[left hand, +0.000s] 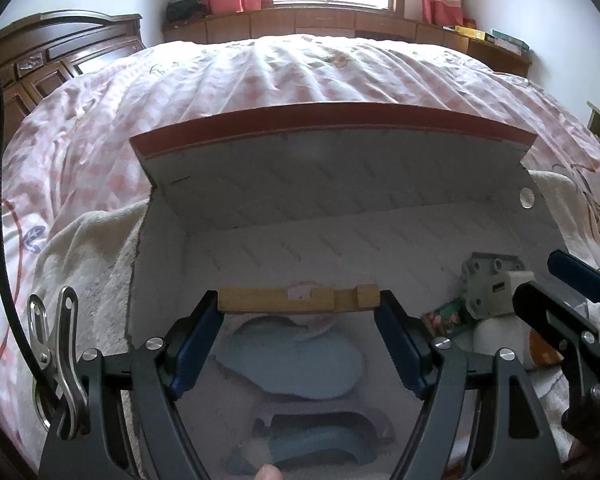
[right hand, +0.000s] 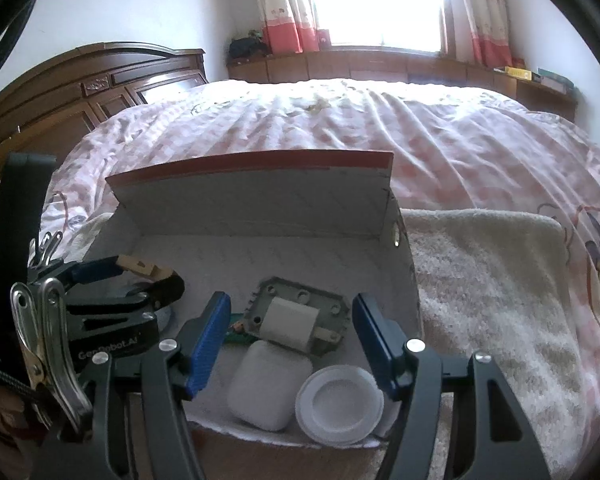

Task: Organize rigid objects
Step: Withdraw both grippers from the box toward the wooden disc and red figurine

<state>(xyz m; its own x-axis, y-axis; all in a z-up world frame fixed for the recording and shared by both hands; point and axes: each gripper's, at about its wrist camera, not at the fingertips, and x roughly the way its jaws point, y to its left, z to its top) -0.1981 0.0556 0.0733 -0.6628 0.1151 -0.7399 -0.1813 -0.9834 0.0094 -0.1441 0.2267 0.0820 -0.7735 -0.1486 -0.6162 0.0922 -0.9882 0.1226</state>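
My left gripper (left hand: 300,306) pinches the wooden block (left hand: 298,300) endwise, stiff and light, over the box (left hand: 340,184); my right gripper (right hand: 292,340) hangs spread, probably just clear of the charger (right hand: 288,322).

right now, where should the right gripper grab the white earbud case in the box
Grip the white earbud case across its two long flat sides, coming from above. It lies flat on the box floor, and the round white lid crowds its right side, so come in carefully. The right gripper hangs open above.

Left tool (left hand: 300,312) clamped; right tool (right hand: 291,314) agape
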